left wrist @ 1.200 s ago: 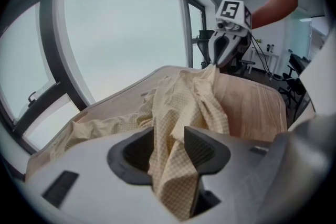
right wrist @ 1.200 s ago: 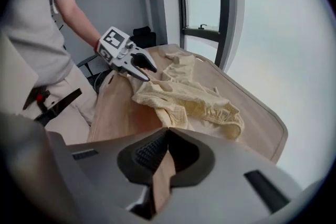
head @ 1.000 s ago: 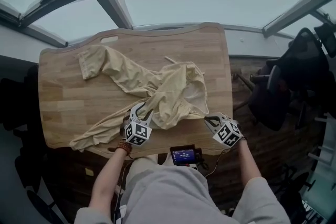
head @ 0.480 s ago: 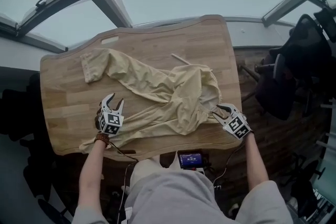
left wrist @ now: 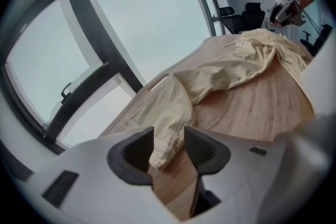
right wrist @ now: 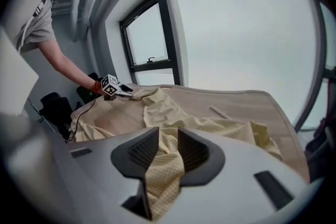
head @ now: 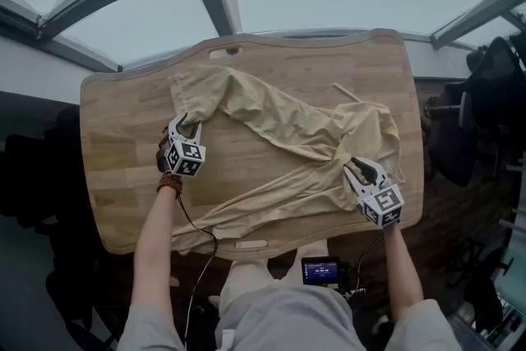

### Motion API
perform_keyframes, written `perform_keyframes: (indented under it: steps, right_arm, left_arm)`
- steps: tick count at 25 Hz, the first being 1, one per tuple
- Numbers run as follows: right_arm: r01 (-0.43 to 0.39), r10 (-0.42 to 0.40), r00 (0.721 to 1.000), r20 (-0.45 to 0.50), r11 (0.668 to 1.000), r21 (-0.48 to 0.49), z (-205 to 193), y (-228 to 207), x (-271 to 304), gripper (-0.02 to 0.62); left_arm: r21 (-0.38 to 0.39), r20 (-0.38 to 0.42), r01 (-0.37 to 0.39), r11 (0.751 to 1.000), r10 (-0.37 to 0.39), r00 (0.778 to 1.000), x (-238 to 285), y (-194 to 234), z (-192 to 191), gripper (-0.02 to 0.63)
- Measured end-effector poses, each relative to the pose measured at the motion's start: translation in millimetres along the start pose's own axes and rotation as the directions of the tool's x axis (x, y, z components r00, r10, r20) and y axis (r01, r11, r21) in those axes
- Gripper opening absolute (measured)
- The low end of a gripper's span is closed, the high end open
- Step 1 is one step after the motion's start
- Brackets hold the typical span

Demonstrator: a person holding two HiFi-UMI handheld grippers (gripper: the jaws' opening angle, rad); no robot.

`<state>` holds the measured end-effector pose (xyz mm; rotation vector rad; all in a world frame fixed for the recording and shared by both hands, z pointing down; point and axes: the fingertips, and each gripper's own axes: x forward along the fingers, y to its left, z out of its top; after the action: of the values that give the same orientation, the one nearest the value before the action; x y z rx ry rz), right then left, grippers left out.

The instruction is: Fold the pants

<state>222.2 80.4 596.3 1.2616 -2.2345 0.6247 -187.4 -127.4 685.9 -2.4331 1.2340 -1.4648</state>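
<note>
Head view: wooden table [head: 123, 177] carries crumpled beige pants [head: 288, 123], sprawled from its far-left corner to its right edge. Right gripper [head: 362, 170], jaws just closing, clamps cloth near the right edge. Left gripper [head: 186, 124] stands released around the far-left cuff.

We find the pants [head: 288, 136] spread on the table [head: 123, 177]: waist at the right, one leg reaching toward the far left corner, the other toward the near left edge. A stick [head: 345, 92] lies behind the waist.
</note>
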Motion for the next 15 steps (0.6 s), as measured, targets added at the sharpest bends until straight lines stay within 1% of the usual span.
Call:
perform_keyframes:
  steps: [3, 4, 6, 7, 8, 11, 13, 15]
  right_arm:
    - [0.063, -0.062, 0.998, -0.017, 0.996, 0.055, -10, 20, 2, 0.105]
    - [0.081, -0.079, 0.997, -0.027, 0.994, 0.068, -14, 26, 0, 0.102]
    - [0.11, -0.106, 0.993, -0.051, 0.991, 0.081, -21, 34, -2, 0.098]
    - [0.121, -0.116, 0.991, -0.065, 0.99, 0.079, -23, 37, -2, 0.098]
    - [0.13, -0.125, 0.989, -0.078, 0.989, 0.072, -24, 39, -2, 0.098]
    - [0.158, -0.152, 0.983, -0.107, 0.986, 0.051, -24, 37, -1, 0.097]
    - [0.174, -0.168, 0.978, -0.124, 0.984, 0.042, -26, 31, -2, 0.097]
    - [0.189, -0.183, 0.973, -0.142, 0.981, 0.033, -29, 22, -2, 0.097]
  left_arm:
    - [0.021, -0.012, 0.073, 0.997, -0.073, 0.997, 19, 1, -23, 0.181]
    - [0.011, -0.013, 0.095, 0.995, -0.095, 0.995, 24, 2, -27, 0.175]
    - [-0.024, -0.012, 0.119, 0.993, -0.119, 0.993, 30, 7, -34, 0.134]
    - [-0.019, -0.018, 0.119, 0.993, -0.119, 0.993, 31, 12, -38, 0.08]
    - [0.01, -0.025, 0.113, 0.993, -0.113, 0.993, 29, 18, -42, 0.035]
    - [0.127, -0.019, 0.084, 0.988, -0.083, 0.996, 7, 46, -60, 0.032]
    - [0.164, -0.024, 0.074, 0.984, -0.071, 0.997, -16, 66, -81, 0.032]
    - [0.209, -0.054, 0.072, 0.975, -0.063, 0.997, -39, 79, -109, 0.032]
